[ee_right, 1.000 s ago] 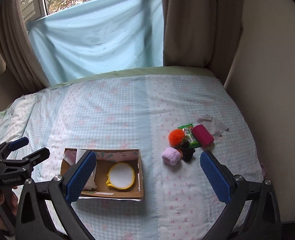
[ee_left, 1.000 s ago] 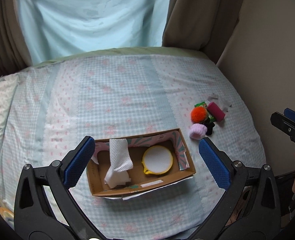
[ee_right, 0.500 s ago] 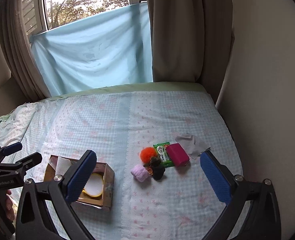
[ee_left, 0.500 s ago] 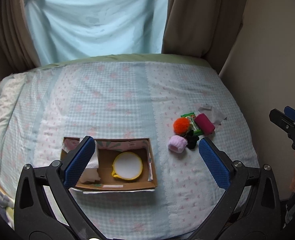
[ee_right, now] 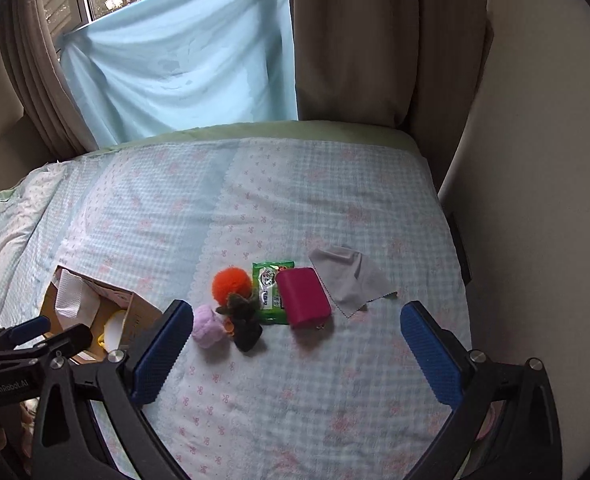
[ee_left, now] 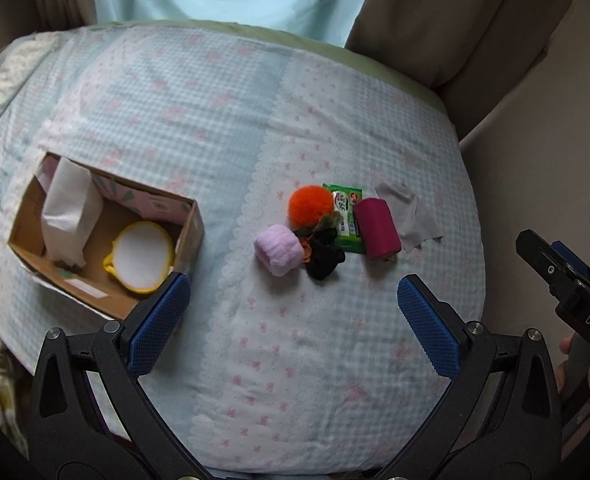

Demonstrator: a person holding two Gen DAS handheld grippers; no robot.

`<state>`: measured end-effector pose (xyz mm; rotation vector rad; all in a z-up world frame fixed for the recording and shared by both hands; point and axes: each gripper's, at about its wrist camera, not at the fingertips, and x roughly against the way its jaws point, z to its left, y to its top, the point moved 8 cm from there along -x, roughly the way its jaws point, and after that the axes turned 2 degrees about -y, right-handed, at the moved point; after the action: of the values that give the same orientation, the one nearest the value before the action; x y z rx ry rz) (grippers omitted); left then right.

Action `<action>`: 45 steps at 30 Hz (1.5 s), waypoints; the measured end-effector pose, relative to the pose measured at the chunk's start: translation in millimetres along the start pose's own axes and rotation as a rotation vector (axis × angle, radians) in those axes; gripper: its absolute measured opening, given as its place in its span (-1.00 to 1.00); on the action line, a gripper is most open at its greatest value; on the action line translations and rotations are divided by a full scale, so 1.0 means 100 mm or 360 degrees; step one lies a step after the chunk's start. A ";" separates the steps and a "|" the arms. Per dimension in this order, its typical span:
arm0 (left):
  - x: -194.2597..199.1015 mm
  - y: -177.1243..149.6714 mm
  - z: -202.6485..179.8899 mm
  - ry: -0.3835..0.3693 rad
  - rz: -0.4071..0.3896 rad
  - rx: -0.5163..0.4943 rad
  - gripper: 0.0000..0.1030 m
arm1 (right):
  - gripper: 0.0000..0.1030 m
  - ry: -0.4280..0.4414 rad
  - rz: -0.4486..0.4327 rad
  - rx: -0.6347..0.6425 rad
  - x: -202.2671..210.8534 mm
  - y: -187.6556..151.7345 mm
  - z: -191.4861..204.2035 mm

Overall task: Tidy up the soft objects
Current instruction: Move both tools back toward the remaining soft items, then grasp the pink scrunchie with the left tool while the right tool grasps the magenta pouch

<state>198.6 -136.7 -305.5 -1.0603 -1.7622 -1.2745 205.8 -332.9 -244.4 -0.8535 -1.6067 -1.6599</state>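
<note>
A small pile lies on the checked bedsheet [ee_left: 175,100]: an orange pompom [ee_left: 310,205], a pale pink fuzzy roll [ee_left: 279,250], a black scrunchie [ee_left: 325,258], a green packet [ee_left: 349,220], a magenta pouch [ee_left: 376,228] and a grey cloth [ee_left: 411,216]. My left gripper [ee_left: 292,282] hovers open just short of the pink roll, with nothing between its fingers. My right gripper [ee_right: 295,308] is open too, above the magenta pouch [ee_right: 303,300] and green packet [ee_right: 271,288]. The orange pompom [ee_right: 231,284] and pink roll [ee_right: 207,330] sit by its left finger.
An open cardboard box [ee_left: 151,204] to the left holds a white paper towel [ee_left: 71,208] and a yellow-rimmed round pad [ee_left: 141,256]. The wall runs close along the bed's right edge, with curtains behind. The other gripper shows at each view's edge: right gripper [ee_left: 555,264], left gripper [ee_right: 43,336].
Both views have swung toward the pile and come closer. The box has slid from the centre of the left view to its left side. Both grippers stay open.
</note>
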 end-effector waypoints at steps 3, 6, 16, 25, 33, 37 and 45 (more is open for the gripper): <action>-0.43 -0.08 -0.07 0.0012 0.0023 0.0066 1.00 | 1.00 0.0040 0.0049 0.0019 -0.38 -0.05 -0.11; -0.83 -0.15 -0.10 0.0052 0.0055 0.0122 1.00 | 1.00 0.0096 0.0108 0.0057 -0.80 -0.08 -0.17; -1.81 -0.17 0.16 0.0194 0.0079 0.0308 0.99 | 1.00 0.0239 0.0354 0.0197 -2.19 -0.30 -0.19; -2.34 -0.18 0.38 0.0221 0.0164 0.0421 0.68 | 0.86 0.0334 0.0469 0.0320 -2.81 -0.48 -0.09; -2.46 -0.18 0.48 0.0197 0.0198 0.0486 -0.02 | 0.30 0.0356 0.0544 0.0340 -3.02 -0.51 -0.04; -2.49 -0.21 0.52 0.0161 0.0212 0.0533 -0.25 | 0.06 0.0335 0.0535 0.0346 -3.02 -0.49 -0.05; -2.43 -0.18 0.51 0.0130 0.0183 0.0499 -0.37 | -0.20 0.0346 0.0514 0.0311 -2.97 -0.44 -0.11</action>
<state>279.2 -142.3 -541.2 -0.9020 -1.7427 -0.9218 337.4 -337.2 -514.9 -0.7578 -1.3731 -1.2991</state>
